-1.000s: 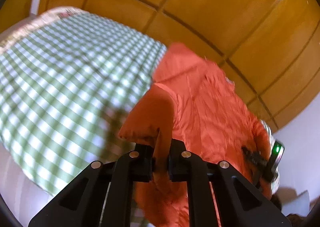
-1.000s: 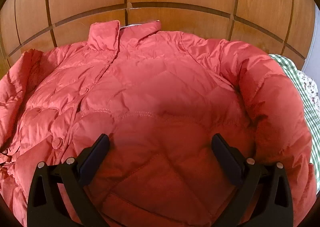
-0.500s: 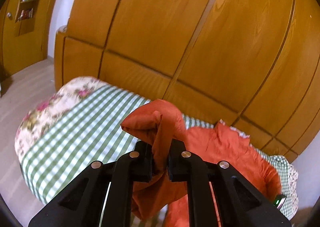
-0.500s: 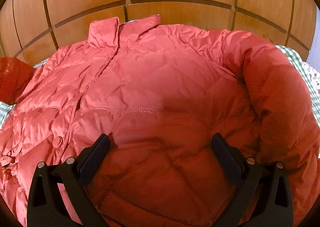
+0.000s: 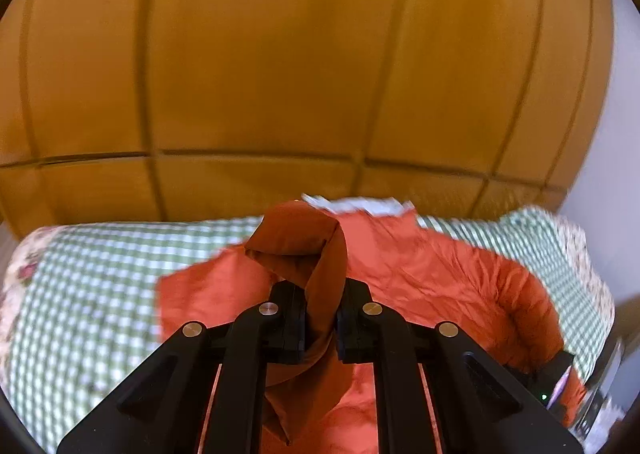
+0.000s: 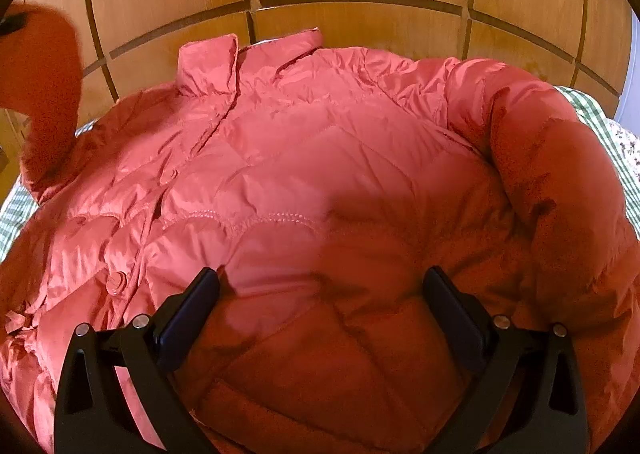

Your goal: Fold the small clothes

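A red quilted puffer jacket [image 6: 304, 181] lies front up on the bed, collar [image 6: 208, 65] toward the wooden wall. My left gripper [image 5: 322, 318] is shut on the cuff end of the jacket's sleeve [image 5: 320, 266], lifted above the bed; that raised sleeve [image 6: 44, 65] shows at the upper left of the right wrist view. My right gripper [image 6: 320, 294] hovers open just over the lower front of the jacket, nothing between its fingers [image 6: 188, 314]. The other sleeve [image 6: 560, 181] curves along the right side. The jacket [image 5: 440, 278] spreads out behind the left gripper.
A green-and-white checked bedspread [image 5: 88, 286] with a floral border covers the bed. Wooden wall panels [image 5: 280, 73] rise right behind it. The right gripper's dark body with a green light [image 5: 548, 386] shows at the lower right of the left wrist view.
The left gripper has lifted the sleeve up off the bed and swung it round toward the jacket body. The right gripper has stayed where it was, open.
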The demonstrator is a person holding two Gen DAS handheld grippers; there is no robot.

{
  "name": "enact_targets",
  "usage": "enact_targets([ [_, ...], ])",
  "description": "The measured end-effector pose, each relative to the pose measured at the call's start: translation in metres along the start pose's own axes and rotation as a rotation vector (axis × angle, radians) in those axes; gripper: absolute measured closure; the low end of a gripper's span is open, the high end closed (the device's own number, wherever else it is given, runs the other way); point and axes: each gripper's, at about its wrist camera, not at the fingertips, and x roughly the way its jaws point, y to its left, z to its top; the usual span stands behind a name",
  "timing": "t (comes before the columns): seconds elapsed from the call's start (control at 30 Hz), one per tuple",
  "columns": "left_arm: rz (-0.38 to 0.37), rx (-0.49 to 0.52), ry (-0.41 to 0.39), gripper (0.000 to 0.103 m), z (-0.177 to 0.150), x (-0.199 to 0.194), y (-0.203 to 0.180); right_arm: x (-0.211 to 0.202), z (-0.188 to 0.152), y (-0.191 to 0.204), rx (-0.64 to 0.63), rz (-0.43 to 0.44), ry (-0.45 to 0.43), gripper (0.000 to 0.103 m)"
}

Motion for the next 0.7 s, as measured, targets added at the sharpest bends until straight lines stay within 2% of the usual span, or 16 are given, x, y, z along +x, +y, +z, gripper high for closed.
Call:
enact_targets([
  [0.27, -0.081, 0.124, 0.083, 0.093, -0.030, 0.101, -0.080, 0.004, 0.001, -0.008, 0.033, 0.052, 0.013, 0.002],
  [0.33, -0.065, 0.154, 0.085, 0.085, -0.042, 0.118, -0.092, 0.004, 0.001, -0.010, 0.043, 0.067, 0.014, 0.002],
  [0.37, -0.063, 0.167, 0.086, 0.073, -0.048, 0.124, -0.097, 0.003, 0.001, -0.010, 0.044, 0.067, 0.012, 0.002],
  [0.4, -0.065, 0.172, 0.086, 0.052, -0.053, 0.127, -0.100, 0.003, 0.000, -0.010, 0.043, 0.063, 0.009, 0.002],
  [0.47, -0.077, 0.152, 0.068, 0.027, -0.062, 0.123, -0.098, 0.002, 0.000, -0.008, 0.039, 0.056, 0.008, 0.002],
  [0.57, -0.159, 0.082, 0.006, 0.026, -0.068, 0.098, -0.081, 0.001, 0.000, -0.007, 0.037, 0.052, 0.006, 0.002],
  [0.7, -0.122, -0.063, -0.108, 0.026, -0.086, 0.062, -0.038, -0.003, -0.001, -0.007, 0.038, 0.047, -0.014, 0.002],
])
